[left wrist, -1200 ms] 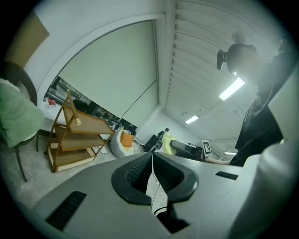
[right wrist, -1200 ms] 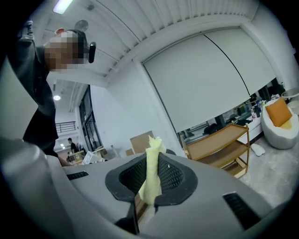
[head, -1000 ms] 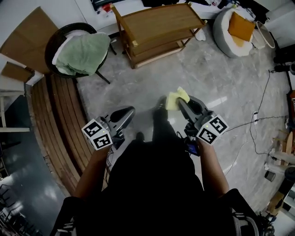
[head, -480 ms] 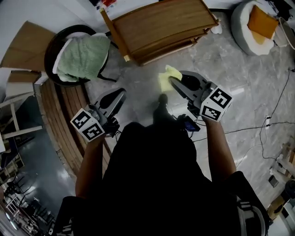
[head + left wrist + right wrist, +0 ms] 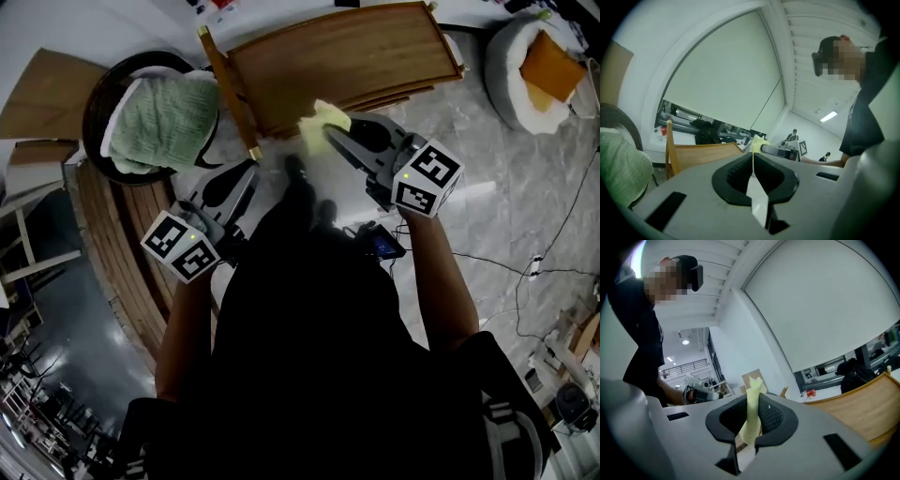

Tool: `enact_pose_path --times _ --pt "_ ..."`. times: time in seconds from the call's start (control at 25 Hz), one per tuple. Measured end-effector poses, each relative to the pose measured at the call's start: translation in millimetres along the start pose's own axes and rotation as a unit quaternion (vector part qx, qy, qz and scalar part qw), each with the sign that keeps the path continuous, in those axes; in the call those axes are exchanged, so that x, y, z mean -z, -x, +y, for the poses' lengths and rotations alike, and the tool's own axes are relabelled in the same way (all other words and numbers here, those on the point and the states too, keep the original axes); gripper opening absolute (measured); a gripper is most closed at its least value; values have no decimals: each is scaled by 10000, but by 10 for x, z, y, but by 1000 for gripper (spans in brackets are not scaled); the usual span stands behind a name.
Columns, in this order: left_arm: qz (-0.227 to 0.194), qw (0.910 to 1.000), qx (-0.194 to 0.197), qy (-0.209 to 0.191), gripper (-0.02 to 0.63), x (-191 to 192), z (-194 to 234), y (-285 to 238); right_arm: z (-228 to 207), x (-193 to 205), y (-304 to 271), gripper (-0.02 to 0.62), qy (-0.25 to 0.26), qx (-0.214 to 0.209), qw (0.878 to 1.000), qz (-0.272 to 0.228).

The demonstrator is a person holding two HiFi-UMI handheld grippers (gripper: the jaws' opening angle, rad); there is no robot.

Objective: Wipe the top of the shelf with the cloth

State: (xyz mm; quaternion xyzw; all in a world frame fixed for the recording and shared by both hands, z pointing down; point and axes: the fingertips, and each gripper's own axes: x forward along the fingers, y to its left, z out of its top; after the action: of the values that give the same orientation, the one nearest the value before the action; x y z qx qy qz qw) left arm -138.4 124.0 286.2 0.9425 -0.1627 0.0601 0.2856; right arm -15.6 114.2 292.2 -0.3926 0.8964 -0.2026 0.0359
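Yellow soft cloth [image 5: 322, 118] clamped in right gripper [image 5: 330, 141] fingers, sitting at near edge of brown wooden shelf [image 5: 347, 56], whose top runs left-right just ahead; left gripper [image 5: 246, 184] fingers together, empty, farther back.

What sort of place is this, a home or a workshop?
Probably a lab or studio staged as a living room. A wooden shelf and a round chair with a green cushion look homely, but loose cables trail across the marble floor.
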Motion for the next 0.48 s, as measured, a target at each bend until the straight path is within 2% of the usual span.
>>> enact_pose_path --times 0.2,0.32,0.48 --pt "-332 9988 -166 314 17 -322 545 -317 -432 -112 -605 54 -104 -151 9989 422" --pt "-377 9964 -465 606 17 -494 922 -482 -697 -150 -969 54 -397 -165 9964 727" --pt "-331 9884 -930 1151 17 -598 1442 -615 -1092 -109 -1390 54 -490 -16 9926 1109"
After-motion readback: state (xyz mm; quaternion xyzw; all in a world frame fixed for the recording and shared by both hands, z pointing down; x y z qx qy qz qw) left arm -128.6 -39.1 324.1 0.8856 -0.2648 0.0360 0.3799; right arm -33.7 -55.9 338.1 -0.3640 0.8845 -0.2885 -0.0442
